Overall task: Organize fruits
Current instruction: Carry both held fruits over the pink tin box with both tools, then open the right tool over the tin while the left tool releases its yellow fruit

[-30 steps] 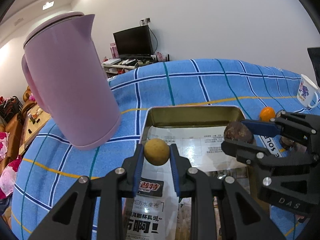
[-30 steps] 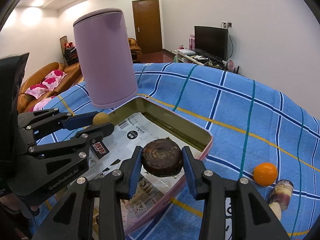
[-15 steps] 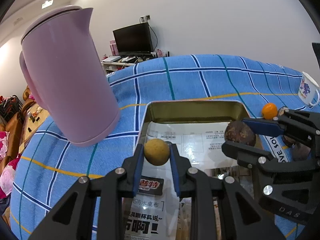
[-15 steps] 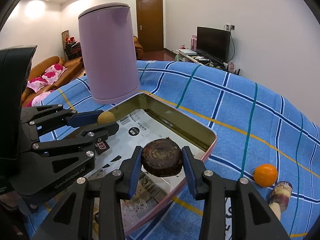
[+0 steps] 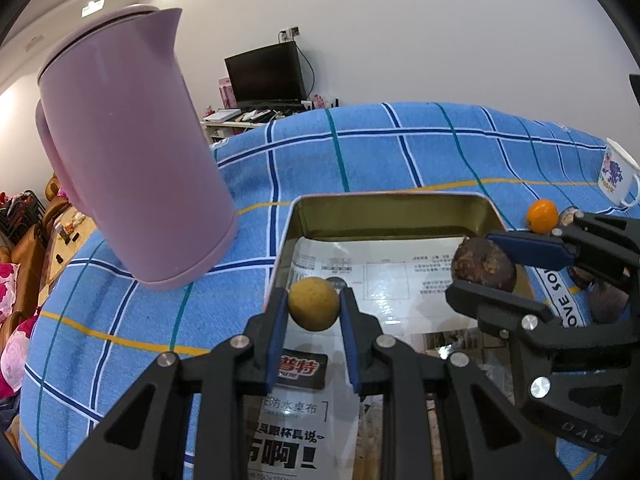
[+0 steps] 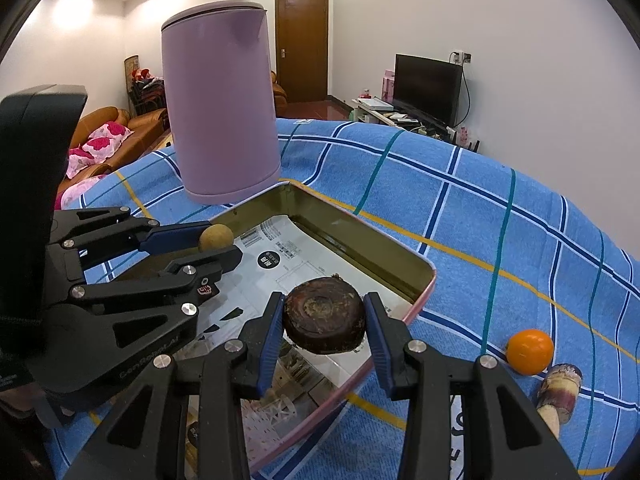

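Observation:
My left gripper (image 5: 314,310) is shut on a small round tan fruit (image 5: 313,303), held over the left side of a paper-lined metal tray (image 5: 392,210). My right gripper (image 6: 324,322) is shut on a flat dark brown fruit (image 6: 325,314), held over the tray's right rim (image 6: 424,292). Each gripper shows in the other's view: the right one (image 5: 486,268) at right, the left one (image 6: 214,240) at left. A small orange (image 6: 529,351) lies on the blue checked cloth right of the tray, also in the left wrist view (image 5: 542,216).
A tall lilac kettle (image 5: 128,152) stands on the cloth just left of the tray's far corner (image 6: 222,120). A piece of sugarcane (image 6: 558,394) lies beside the orange. A white mug (image 5: 618,178) stands at the far right. Sofas and a television lie beyond the table.
Both grippers have moved down and slightly forward over the tray, each still holding its fruit. The kettle looks closer and larger.

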